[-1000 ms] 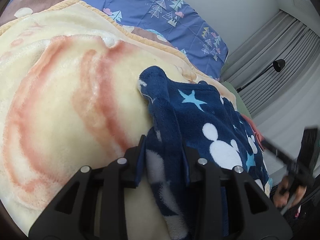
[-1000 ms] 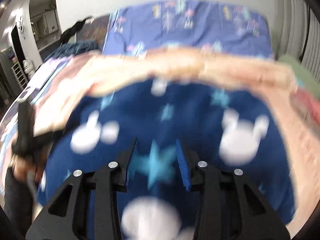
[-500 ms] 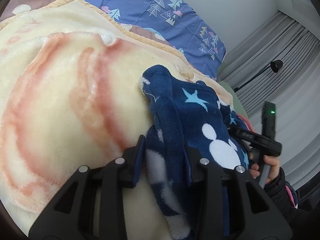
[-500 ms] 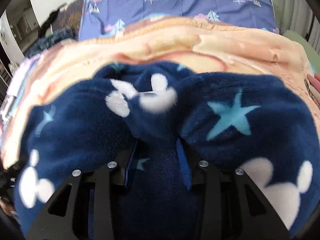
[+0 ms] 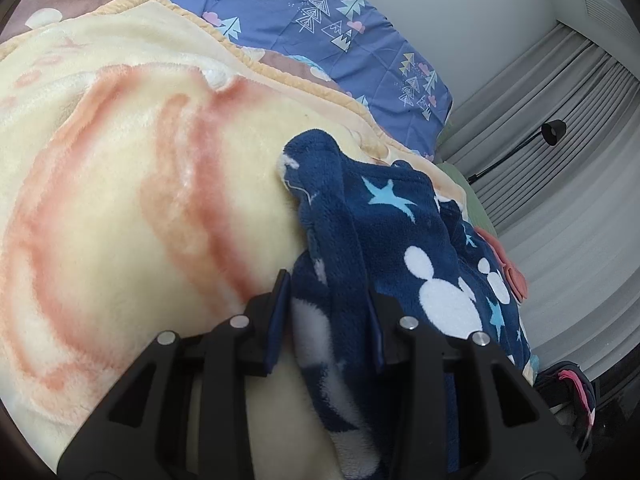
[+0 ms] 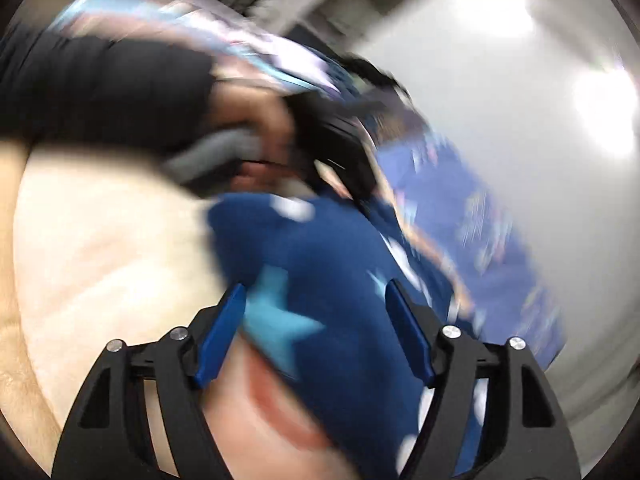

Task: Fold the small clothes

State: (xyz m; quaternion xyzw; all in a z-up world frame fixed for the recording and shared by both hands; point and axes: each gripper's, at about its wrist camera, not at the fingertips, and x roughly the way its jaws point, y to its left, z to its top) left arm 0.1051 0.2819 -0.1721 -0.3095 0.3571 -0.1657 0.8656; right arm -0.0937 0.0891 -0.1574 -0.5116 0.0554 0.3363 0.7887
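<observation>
A navy fleece garment [image 5: 404, 248] with white mouse heads and light blue stars lies bunched on a cream and orange blanket [image 5: 120, 184]. My left gripper [image 5: 326, 316] is shut on the garment's near edge, which fills the gap between its blue pads. In the blurred right wrist view the right gripper [image 6: 316, 320] is open, its fingers wide apart over the garment [image 6: 320, 280], which lies between them but ungripped. The person's left hand and the other gripper's body [image 6: 280, 140] show just beyond it.
A purple tree-print pillow [image 5: 328, 40] lies at the head of the bed. Grey curtains [image 5: 560, 128] and a black lamp [image 5: 552, 132] stand at the right. A pink item [image 5: 512, 272] lies past the garment. A dark sleeve [image 6: 100, 88] crosses the right wrist view.
The right gripper has opened wide, swung sharply, and now faces my left hand; it has left the left wrist view. My left gripper has kept its hold and barely moved.
</observation>
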